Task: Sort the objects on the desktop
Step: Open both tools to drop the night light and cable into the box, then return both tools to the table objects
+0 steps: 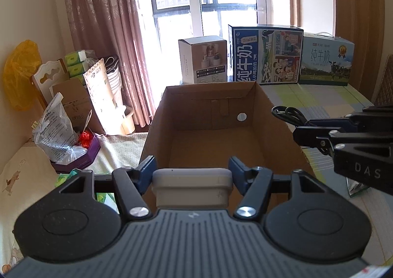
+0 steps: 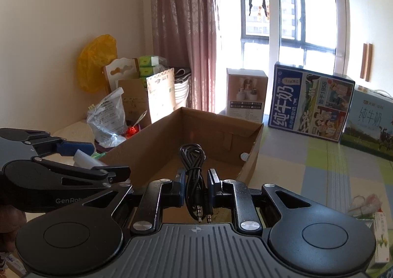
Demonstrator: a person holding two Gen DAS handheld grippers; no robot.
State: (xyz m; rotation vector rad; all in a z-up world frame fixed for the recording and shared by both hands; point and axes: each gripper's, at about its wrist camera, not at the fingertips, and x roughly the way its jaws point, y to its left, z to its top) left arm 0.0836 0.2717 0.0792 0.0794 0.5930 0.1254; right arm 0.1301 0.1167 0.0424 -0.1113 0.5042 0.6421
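The left hand-held gripper (image 1: 192, 171) grips a grey case (image 1: 192, 186) at the near edge of the open cardboard box (image 1: 280, 116). The right hand-held gripper (image 2: 196, 179) pinches a coiled black audio cable (image 2: 194, 175) beside it, above the box on the worktop (image 2: 319, 167).

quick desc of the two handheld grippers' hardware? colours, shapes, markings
Both match: left gripper and right gripper have black linkage arms with silver pivot screws, dark blue fingers, two round black pods and a ribbed grey deck bearing a small crosshair mark. White lettering on the sides: "DAS" on the right one, "GenRob" on the left.
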